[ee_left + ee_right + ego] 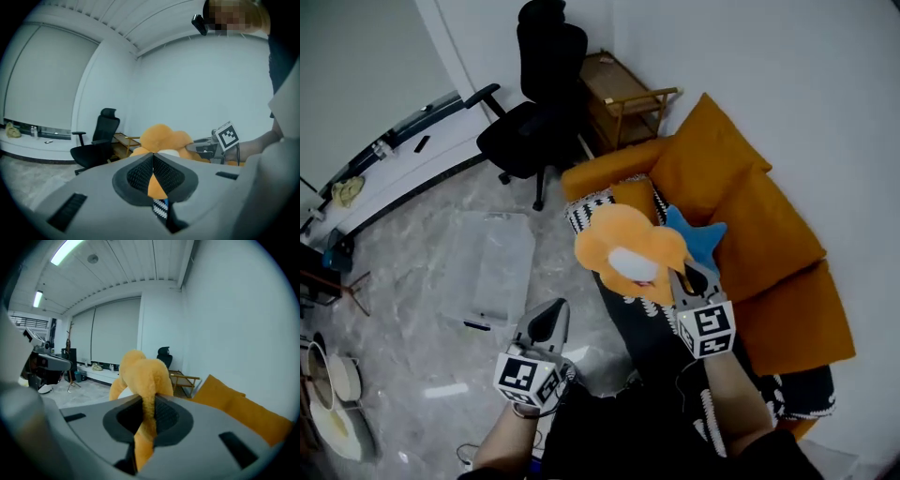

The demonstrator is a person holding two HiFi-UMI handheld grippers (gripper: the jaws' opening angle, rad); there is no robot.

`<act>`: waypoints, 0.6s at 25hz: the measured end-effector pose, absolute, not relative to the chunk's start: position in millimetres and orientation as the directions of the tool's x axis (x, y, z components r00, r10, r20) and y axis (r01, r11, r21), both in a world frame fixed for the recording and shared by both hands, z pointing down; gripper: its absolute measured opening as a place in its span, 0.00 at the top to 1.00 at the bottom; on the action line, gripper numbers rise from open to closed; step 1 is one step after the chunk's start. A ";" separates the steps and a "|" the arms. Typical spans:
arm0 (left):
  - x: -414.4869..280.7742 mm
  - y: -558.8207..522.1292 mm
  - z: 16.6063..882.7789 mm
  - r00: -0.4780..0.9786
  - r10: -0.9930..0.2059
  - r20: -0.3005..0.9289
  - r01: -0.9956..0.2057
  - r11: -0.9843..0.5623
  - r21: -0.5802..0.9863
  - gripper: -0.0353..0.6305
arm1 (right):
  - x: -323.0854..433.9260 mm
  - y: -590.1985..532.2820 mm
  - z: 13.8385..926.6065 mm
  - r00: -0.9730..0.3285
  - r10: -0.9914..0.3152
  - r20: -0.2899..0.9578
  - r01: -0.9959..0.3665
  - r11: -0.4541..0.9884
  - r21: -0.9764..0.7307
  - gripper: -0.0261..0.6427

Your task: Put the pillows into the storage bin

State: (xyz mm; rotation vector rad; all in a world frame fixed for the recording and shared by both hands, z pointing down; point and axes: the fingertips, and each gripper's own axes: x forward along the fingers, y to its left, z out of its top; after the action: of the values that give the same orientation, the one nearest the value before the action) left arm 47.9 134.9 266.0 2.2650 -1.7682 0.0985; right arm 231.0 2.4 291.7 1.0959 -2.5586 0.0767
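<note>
My right gripper (687,274) is pinching a fluffy orange pillow (623,246) by one floppy edge, and my jaws are pressed tight on the fur. The pillow has a white patch in the middle and it hangs in the air over the front of the orange sofa (769,234). A blue star pillow (701,234) peeks out just behind it, near the sofa's back cushions. My left gripper (551,314) holds nothing, and its jaws are pressed together. It hangs lower, over the grey floor. The clear storage bin (528,262) sits on the floor to the left of the sofa, well apart from the orange pillow. A black office chair (534,122) stands past the bin, with a small wooden table (623,98) beside it
</note>
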 end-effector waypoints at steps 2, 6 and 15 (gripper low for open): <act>26.9 149.1 268.4 0.183 -0.960 0.213 -0.975 -0.150 0.164 0.94 | 199.1 3.8 291.5 -0.691 -0.640 0.336 -0.656 0.751 0.079 0.90; -9.8 182.8 279.1 0.071 -0.969 0.236 -0.983 -0.028 0.179 0.94 | 136.5 19.3 299.9 -0.768 -0.539 0.347 -0.556 0.829 0.057 0.90; -116.7 266.7 289.1 -0.046 -0.969 0.241 -0.973 0.098 0.207 0.94 | -13.9 92.7 308.7 -0.837 -0.395 0.377 -0.421 0.907 0.017 0.90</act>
State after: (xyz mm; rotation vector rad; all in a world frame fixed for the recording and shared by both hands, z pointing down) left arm -116.7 266.7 289.1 1.9178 -2.0652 0.0180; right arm -13.9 92.7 308.7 0.5987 -2.6926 0.0934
